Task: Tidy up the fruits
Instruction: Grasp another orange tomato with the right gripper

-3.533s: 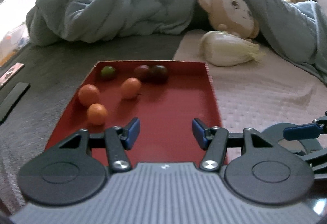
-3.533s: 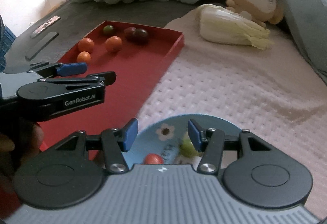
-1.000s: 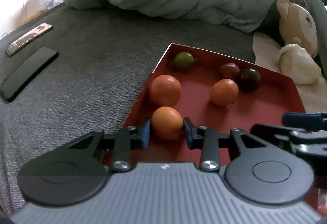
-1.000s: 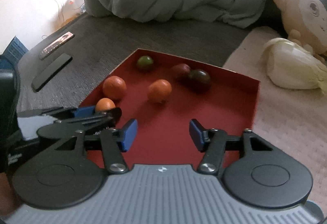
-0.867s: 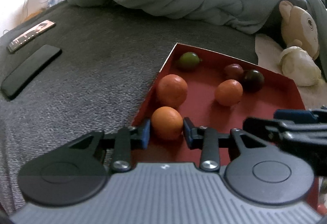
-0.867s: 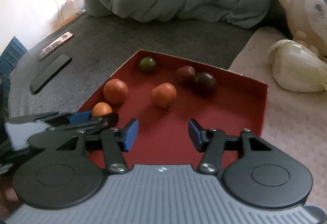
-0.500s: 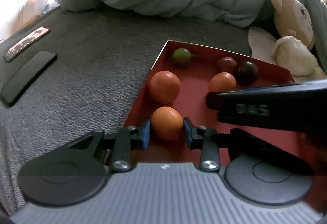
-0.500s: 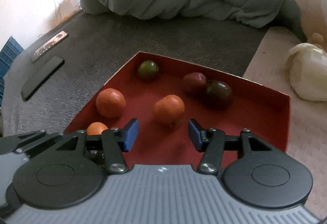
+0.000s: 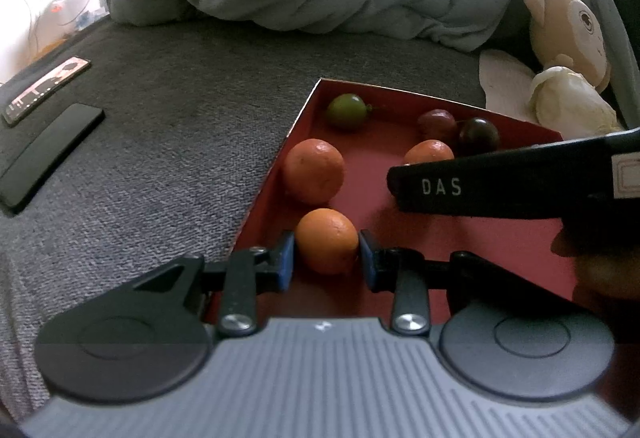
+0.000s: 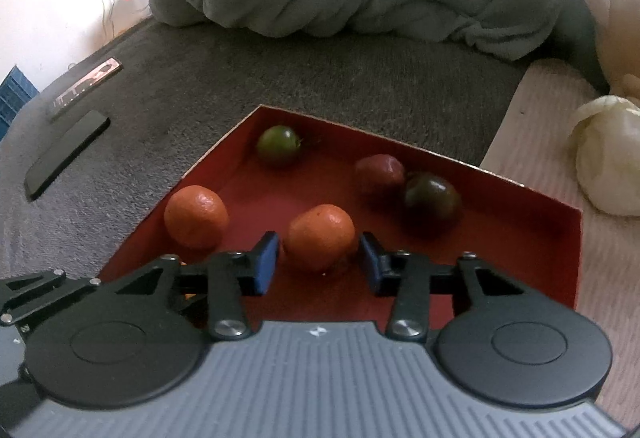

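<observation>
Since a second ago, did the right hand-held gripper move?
Yes. The right hand-held gripper moved forward over the red tray, toward its far corner; its jaws are closing around an orange.

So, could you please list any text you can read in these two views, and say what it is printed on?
"DAS": white letters on the black side of the right gripper, seen in the left wrist view.
A small emblem on each gripper's grey body is not readable as letters.
The patterned flat item on the grey cover is too blurred to read.
</observation>
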Motion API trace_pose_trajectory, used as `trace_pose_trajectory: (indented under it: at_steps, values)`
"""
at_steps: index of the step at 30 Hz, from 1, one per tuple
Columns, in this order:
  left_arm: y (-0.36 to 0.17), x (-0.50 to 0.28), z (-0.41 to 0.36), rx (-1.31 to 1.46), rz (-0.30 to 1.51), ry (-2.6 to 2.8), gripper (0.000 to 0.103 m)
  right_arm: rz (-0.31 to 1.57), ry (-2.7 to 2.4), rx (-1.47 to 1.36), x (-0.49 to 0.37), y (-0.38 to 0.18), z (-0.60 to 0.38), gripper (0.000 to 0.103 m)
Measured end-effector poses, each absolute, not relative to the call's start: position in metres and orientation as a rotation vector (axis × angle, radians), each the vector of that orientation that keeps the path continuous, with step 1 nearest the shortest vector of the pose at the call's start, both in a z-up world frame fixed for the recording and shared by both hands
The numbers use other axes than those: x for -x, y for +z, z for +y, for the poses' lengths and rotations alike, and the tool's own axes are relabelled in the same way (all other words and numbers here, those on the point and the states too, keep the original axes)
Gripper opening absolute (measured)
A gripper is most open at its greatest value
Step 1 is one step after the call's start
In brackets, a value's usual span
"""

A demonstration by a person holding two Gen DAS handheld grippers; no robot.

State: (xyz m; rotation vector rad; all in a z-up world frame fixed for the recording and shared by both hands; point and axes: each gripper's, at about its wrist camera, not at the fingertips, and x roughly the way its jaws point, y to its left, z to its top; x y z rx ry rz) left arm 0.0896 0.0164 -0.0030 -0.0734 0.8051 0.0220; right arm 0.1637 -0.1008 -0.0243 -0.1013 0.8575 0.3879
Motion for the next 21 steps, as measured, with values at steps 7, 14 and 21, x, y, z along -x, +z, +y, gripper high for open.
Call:
trace_pose_trajectory:
  at_steps: [7,14,21]
  values:
    - [-0.003,-0.09,0.016,0.072,0.804,0.023,0.037,0.854,0.397,0.109,-0.161,-0.023,-0.102,0.043]
    - [-0.003,-0.089,0.015,0.068,0.801,0.019,0.037,0.865,0.397,0.118,-0.157,-0.022,-0.105,0.043]
    - [-0.003,-0.085,0.013,0.076,0.799,0.019,0.037,0.885,0.374,0.127,-0.144,-0.017,-0.121,0.043]
